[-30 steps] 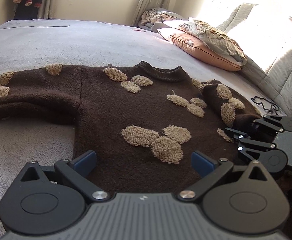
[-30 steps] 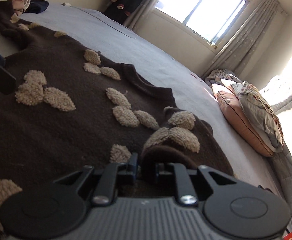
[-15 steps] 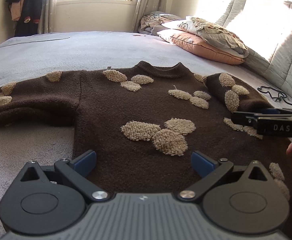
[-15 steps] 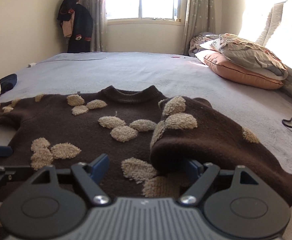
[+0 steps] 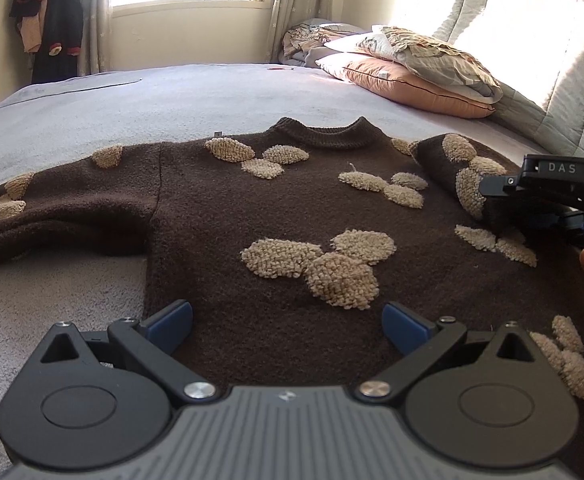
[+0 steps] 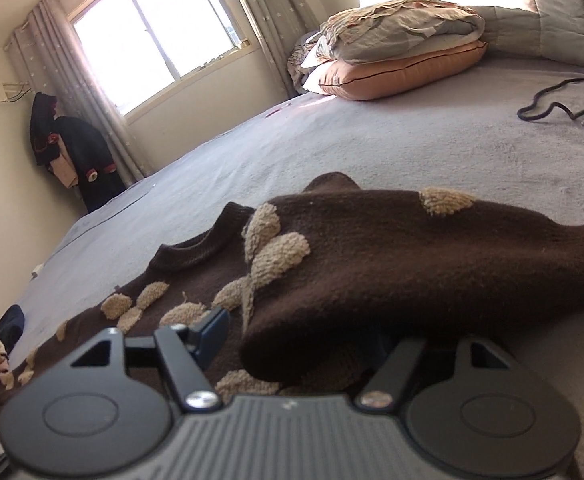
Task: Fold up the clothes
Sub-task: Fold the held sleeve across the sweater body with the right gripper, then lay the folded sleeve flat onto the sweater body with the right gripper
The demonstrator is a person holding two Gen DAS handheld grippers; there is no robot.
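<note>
A brown knit sweater [image 5: 219, 216] with beige tufted patches lies flat on the grey bed, neck away from me. Its left sleeve [image 5: 51, 208] stretches out to the left. Its right sleeve [image 6: 392, 264] is folded inward over the body. My left gripper [image 5: 287, 322] is open and empty, low over the sweater's bottom hem. My right gripper [image 6: 296, 340] is open, tilted, with the folded sleeve's cuff lying loose between its spread fingers; its right finger is hidden under the cloth. It shows from the side at the right edge of the left wrist view [image 5: 540, 188].
Stacked pillows [image 5: 416, 76] and a padded headboard [image 5: 532, 60] are at the far right. A black cord [image 6: 564, 100] lies on the bedspread to the right of the sweater. Dark clothes [image 5: 51, 28] hang in the far left corner by the window.
My right gripper was shut on the sleeve cuff a second ago; it opened, let the cuff go and has since tilted. My left gripper stays open and nearly still.
</note>
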